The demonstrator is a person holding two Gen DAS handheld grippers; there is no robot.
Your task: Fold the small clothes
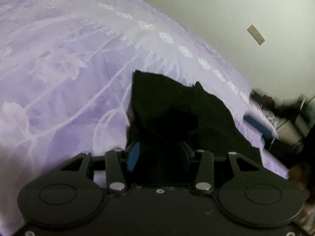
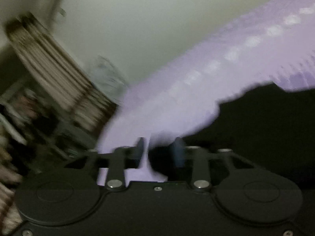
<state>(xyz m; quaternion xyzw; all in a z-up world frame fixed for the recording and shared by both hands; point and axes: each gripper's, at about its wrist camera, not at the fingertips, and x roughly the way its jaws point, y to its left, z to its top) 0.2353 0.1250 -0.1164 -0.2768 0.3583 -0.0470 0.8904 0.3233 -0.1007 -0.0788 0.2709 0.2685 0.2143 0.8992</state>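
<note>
Left gripper [image 1: 158, 153] part-open w/ black garment [image 1: 177, 106] bunched between pads, grip unclear, lilac bedspread [image 1: 59, 59] beneath, right gripper [image 2: 160, 151] blurred, part-open, empty.

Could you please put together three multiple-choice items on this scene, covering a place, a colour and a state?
1. Where does the black garment lie?
A. on a wooden floor
B. on the lavender bedspread
C. on a hanger

2. What colour are the pads of the left tool?
A. blue
B. red
C. yellow

3. How do the left tool's jaws stand?
A. pressed fully together
B. out of view
C. apart, with black cloth between them

Answers:
1 B, as lavender patterned fabric surrounds the garment in the left wrist view.
2 A, as the pad on the nearer finger shows clearly blue.
3 C, as the two fingers stand apart with dark cloth filling the gap. Whether they pinch it cannot be told.
</note>
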